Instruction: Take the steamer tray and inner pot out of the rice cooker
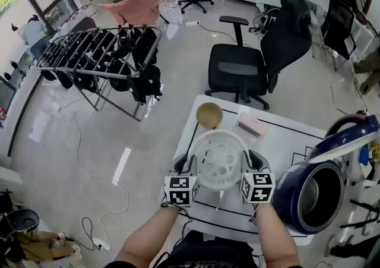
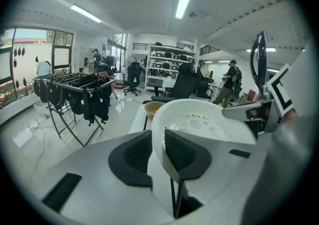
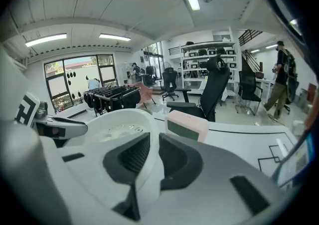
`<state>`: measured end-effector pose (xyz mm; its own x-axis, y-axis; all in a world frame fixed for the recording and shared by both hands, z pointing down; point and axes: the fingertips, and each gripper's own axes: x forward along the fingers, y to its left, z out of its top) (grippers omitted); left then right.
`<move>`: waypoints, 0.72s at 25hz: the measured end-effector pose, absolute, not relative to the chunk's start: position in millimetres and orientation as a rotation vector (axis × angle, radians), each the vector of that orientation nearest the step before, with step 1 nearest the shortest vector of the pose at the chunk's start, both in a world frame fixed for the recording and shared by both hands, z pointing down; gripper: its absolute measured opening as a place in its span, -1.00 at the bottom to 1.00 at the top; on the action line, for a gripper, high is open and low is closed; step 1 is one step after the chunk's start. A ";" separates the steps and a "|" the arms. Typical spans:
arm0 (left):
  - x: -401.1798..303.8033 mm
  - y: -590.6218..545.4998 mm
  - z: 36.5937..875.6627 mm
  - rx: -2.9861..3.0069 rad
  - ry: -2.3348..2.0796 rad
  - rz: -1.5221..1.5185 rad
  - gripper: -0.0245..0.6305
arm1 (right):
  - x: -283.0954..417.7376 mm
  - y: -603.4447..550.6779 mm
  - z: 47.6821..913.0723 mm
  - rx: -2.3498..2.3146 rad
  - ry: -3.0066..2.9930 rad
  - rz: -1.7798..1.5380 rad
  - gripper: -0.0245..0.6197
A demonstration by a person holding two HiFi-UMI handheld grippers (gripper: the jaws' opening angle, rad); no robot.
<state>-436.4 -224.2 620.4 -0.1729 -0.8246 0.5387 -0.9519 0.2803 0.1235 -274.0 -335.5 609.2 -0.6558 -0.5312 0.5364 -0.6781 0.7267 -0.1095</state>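
Room: we look down into a bright open office with a glossy pale floor, a black office chair and a drying rack hung with dark clothes.
Surface: white surface marked with thin black lines; a tan bowl and a pink box lie near its far edge.
Steamer tray, place: the steamer tray is out of the rice cooker, held between our two claws over the surface, to the cooker's left. We cannot tell whether its base touches the surface.
Left claw: the left claw is closed on the tray's left rim, one dark pad inside the wall and one outside.
Right claw: the right claw pinches the opposite rim the same way.
Steamer tray, make: white plastic, round, shallow and thin-walled, with round holes in the floor and a smooth lip.
Steamer tray, handling: we judge it light and fairly stiff but slick. A one-sided pinch would let it swing, so holds on opposite sides of the rim suit it.
Inner pot, place: the inner pot sits inside the cooker, not yet taken out.
Inner pot, make: round and deep, with a dull grey metal lining.
Inner pot, handling: we expect it to be heavier and rigid, with a smooth wall. We would take its top rim at two opposite points and lift it straight.
Rice cooker: glossy dark blue body, with the lid standing open.
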 end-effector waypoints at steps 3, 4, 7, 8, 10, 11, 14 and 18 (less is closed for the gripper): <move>-439.6 -229.4 636.6 1.581 -2.027 0.342 -0.70 | -278.4 -340.2 627.8 0.897 -2.432 0.429 -0.74; -440.0 -231.1 641.8 1.578 -2.021 0.346 -0.70 | -279.2 -341.9 634.1 0.889 -2.425 0.435 -0.74; -441.9 -234.1 659.6 1.547 -2.012 0.345 -0.70 | -282.4 -347.5 652.1 0.872 -2.405 0.452 -0.74; -443.3 -234.5 664.3 1.532 -2.010 0.345 -0.70 | -284.0 -349.1 657.4 0.867 -2.398 0.454 -0.74; -446.1 -236.7 673.0 1.517 -2.006 0.347 -0.70 | -287.2 -351.9 665.6 0.858 -2.387 0.458 -0.74; -447.4 -239.0 676.9 1.518 -2.004 0.350 -0.70 | -288.8 -353.7 668.3 0.855 -2.383 0.459 -0.74; -451.6 -245.0 685.1 1.514 -2.001 0.357 -0.70 | -293.3 -359.4 674.6 0.849 -2.379 0.464 -0.74; -455.2 -247.6 695.6 1.495 -1.994 0.360 -0.70 | -297.5 -363.2 684.0 0.835 -2.372 0.472 -0.74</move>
